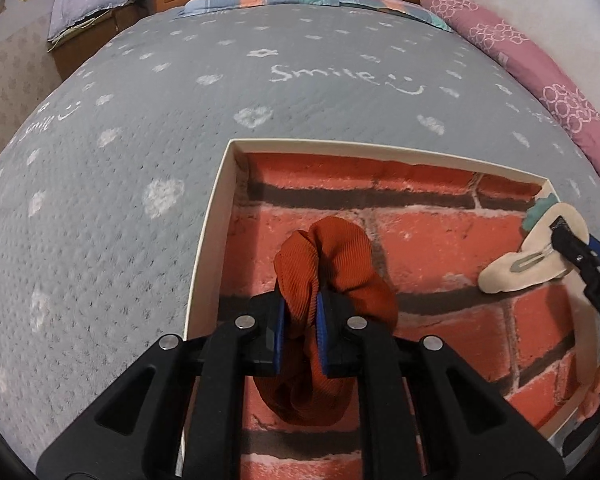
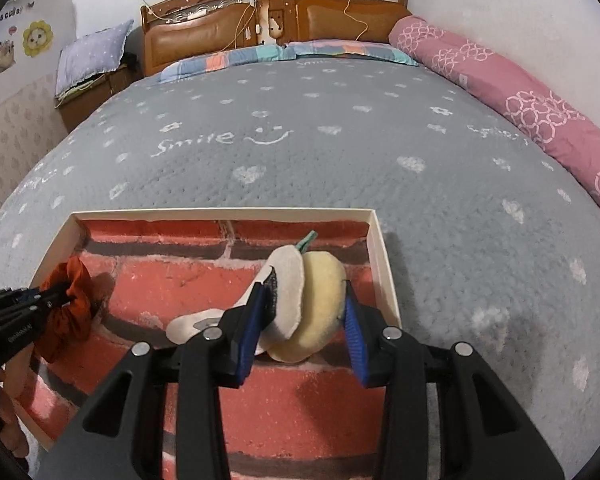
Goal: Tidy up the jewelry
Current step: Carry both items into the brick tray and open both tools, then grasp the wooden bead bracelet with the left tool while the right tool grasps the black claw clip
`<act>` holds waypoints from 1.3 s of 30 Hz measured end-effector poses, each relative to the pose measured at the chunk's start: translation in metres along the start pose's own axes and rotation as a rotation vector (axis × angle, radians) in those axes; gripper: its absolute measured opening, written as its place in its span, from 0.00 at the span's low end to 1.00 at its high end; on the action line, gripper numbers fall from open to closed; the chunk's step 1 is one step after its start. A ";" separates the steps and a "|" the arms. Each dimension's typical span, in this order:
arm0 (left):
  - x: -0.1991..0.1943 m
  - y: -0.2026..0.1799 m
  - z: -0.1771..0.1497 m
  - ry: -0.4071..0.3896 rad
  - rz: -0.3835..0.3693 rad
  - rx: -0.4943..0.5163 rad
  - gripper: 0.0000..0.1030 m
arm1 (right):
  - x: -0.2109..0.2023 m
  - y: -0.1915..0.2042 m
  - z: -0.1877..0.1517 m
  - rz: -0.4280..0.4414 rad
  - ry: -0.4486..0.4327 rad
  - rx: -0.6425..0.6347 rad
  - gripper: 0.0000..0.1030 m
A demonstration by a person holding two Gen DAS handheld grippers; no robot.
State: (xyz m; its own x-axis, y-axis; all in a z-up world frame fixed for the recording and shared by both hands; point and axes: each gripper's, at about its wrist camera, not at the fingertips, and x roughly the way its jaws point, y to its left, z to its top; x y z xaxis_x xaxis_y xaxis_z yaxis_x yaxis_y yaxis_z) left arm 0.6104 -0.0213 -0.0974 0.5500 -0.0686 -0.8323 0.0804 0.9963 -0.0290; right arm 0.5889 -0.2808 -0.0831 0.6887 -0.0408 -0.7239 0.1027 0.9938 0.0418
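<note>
Rust-orange scrunchie [image 1: 332,276], one; plush hair clip [image 2: 304,304], one; one box [image 2: 220,213].

Rust scrunchie [image 1: 332,276] bunched upright, cream-yellow plush clip [image 2: 300,304] tilted, brick-lined box [image 2: 220,213]

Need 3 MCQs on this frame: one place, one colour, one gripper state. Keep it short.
1. Where is the box?
A on the bedspread
B on the floor
C on a shelf

2. Colour of the scrunchie?
A blue
B rust orange
C white

3. The right gripper is:
A empty
B around the pear-shaped hair clip
C on the box wall

Key:
1 A, grey bedspread surrounds the box.
2 B, rust-orange fabric between the left gripper fingers.
3 B, the plush clip sits between its fingers.
</note>
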 end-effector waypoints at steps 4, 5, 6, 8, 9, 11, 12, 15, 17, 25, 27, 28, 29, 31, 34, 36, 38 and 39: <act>-0.002 0.000 0.000 -0.008 0.029 0.004 0.28 | 0.004 -0.002 -0.001 0.000 0.030 -0.004 0.42; -0.003 -0.001 -0.001 -0.012 0.039 0.008 0.34 | 0.004 -0.002 -0.002 -0.004 0.033 -0.005 0.44; -0.005 -0.001 -0.001 -0.014 0.038 0.011 0.36 | 0.004 -0.002 -0.002 -0.006 0.033 -0.005 0.46; -0.012 -0.002 -0.003 -0.025 0.029 0.020 0.40 | 0.001 -0.002 -0.003 -0.001 0.037 -0.003 0.59; -0.017 -0.002 -0.005 -0.031 0.024 0.025 0.41 | 0.000 -0.002 -0.003 0.003 0.038 -0.003 0.60; -0.030 -0.003 -0.009 -0.053 0.020 0.038 0.53 | -0.010 -0.002 -0.002 0.007 0.027 -0.008 0.65; -0.037 -0.003 -0.010 -0.066 0.020 0.041 0.57 | -0.013 -0.002 -0.002 0.004 0.022 -0.010 0.66; -0.062 -0.001 -0.016 -0.118 0.005 0.042 0.72 | -0.028 -0.006 -0.001 0.014 0.009 -0.001 0.75; -0.074 0.000 -0.020 -0.139 -0.006 0.038 0.75 | -0.038 -0.009 -0.002 0.022 0.005 0.005 0.76; -0.140 0.005 -0.052 -0.220 -0.017 0.056 0.86 | -0.105 -0.016 -0.014 0.059 -0.049 -0.029 0.81; -0.163 0.007 -0.066 -0.236 -0.026 0.061 0.88 | -0.124 -0.019 -0.018 0.073 -0.063 -0.036 0.82; -0.172 0.008 -0.072 -0.239 -0.033 0.061 0.88 | -0.137 -0.020 -0.020 0.083 -0.072 -0.042 0.82; -0.182 0.011 -0.079 -0.241 -0.039 0.058 0.89 | -0.150 -0.021 -0.022 0.092 -0.081 -0.048 0.83; -0.198 0.016 -0.091 -0.242 -0.035 0.051 0.90 | -0.173 -0.023 -0.029 0.097 -0.096 -0.060 0.83; -0.223 0.026 -0.107 -0.259 -0.023 0.038 0.91 | -0.205 -0.025 -0.040 0.101 -0.115 -0.087 0.83; -0.240 0.033 -0.120 -0.277 -0.013 0.030 0.92 | -0.225 -0.029 -0.050 0.103 -0.129 -0.088 0.84; -0.250 0.036 -0.131 -0.285 -0.013 0.027 0.93 | -0.238 -0.032 -0.062 0.103 -0.131 -0.094 0.84; -0.257 0.039 -0.139 -0.290 -0.015 0.022 0.93 | -0.243 -0.033 -0.068 0.101 -0.131 -0.099 0.84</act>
State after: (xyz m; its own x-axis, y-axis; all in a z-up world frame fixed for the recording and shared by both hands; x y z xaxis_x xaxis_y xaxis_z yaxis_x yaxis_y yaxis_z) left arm 0.3567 0.0424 0.0384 0.7629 -0.0986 -0.6389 0.1072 0.9939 -0.0254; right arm 0.3696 -0.2971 0.0450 0.7799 0.0526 -0.6237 -0.0378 0.9986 0.0370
